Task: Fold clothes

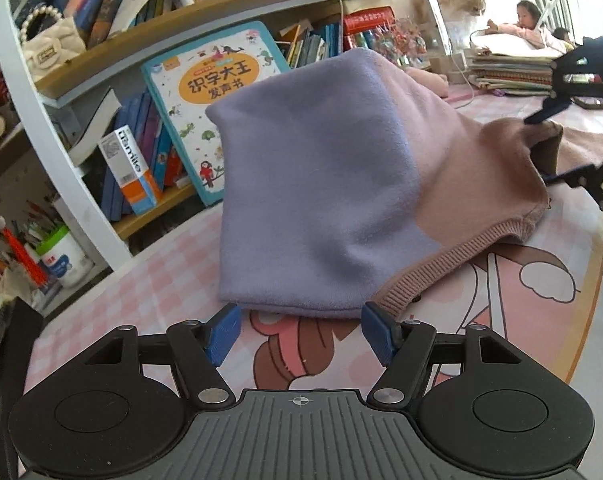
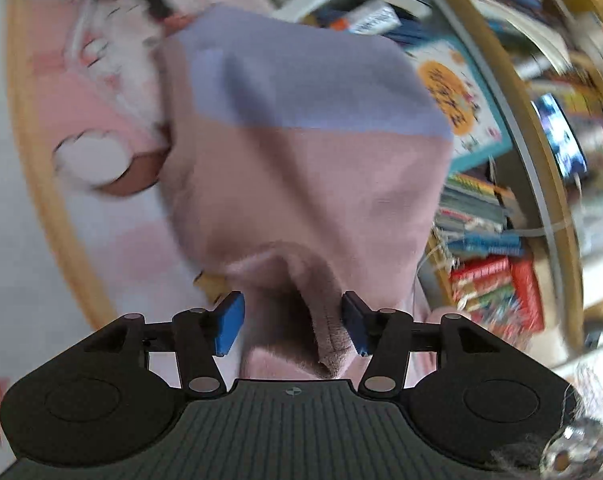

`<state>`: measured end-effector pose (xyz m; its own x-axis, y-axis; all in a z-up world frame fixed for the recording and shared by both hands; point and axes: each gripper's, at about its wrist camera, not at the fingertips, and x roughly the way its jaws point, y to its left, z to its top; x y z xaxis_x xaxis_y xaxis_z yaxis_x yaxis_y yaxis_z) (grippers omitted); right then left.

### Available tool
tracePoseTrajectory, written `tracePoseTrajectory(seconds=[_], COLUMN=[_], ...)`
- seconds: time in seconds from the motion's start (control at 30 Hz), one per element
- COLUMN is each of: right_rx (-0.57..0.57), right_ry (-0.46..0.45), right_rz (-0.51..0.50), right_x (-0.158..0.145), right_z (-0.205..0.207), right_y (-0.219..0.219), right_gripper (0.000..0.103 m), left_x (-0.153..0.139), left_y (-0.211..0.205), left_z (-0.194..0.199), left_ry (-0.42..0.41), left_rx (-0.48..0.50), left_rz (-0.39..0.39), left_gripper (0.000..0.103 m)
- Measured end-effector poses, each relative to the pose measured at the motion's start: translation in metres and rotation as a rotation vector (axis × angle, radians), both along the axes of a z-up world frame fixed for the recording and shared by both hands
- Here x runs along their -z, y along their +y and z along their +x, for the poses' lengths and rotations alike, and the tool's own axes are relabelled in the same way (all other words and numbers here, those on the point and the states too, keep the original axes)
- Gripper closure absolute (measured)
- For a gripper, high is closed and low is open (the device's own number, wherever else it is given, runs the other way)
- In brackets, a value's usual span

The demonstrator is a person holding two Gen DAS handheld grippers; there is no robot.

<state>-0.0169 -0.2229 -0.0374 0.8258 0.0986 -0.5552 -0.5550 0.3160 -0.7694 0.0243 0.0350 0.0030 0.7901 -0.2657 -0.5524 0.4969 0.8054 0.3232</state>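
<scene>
A lilac and dusty-pink sweater (image 1: 325, 184) lies bunched and humped on the pink cartoon table mat (image 1: 541, 304); its ribbed hem runs along the near right. My left gripper (image 1: 301, 332) is open, its blue pads just in front of the lilac edge, holding nothing. My right gripper (image 2: 293, 326) is open around a fold of the pink part of the sweater (image 2: 301, 200), the cloth touching the right pad; it also shows in the left wrist view (image 1: 557, 136) at the garment's far right end. The right wrist view is blurred.
A bookshelf with a large teal children's book (image 1: 213, 96) stands close behind the sweater. A stack of books (image 1: 509, 68) and a cat (image 1: 461, 4) are at the back right. Pens and a white jar (image 1: 61, 256) stand at the left. The table's curved edge (image 1: 597, 280) runs along the right.
</scene>
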Motion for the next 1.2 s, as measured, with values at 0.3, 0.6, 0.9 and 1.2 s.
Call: tracePoseTrajectory(seconds=[0.3, 0.6, 0.9, 1.2], right_rx=[-0.192, -0.271, -0.074, 0.003], right_ry=[-0.088, 0.025, -0.136, -0.132], right_rz=[-0.121, -0.056, 0.366, 0.359], right_x=[0.011, 0.005, -0.073, -0.068], right_z=[-0.006, 0.01, 0.024, 0.024], right_y=[0.018, 0.031, 0.002, -0.008], right_gripper=[0.033, 0.097, 0.097, 0.095], left_x=[-0.001, 0.006, 0.009, 0.008], left_y=[0.001, -0.005, -0.027, -0.022], left_z=[-0.002, 0.0, 0.014, 0.041], left_ry=[-0.012, -0.021, -0.123, -0.143], left_rx=[0.021, 0.064, 0.075, -0.009], left_rz=[0.006, 0.034, 0.134, 0.082], left_gripper=[0.035, 0.035, 0.035, 0.095])
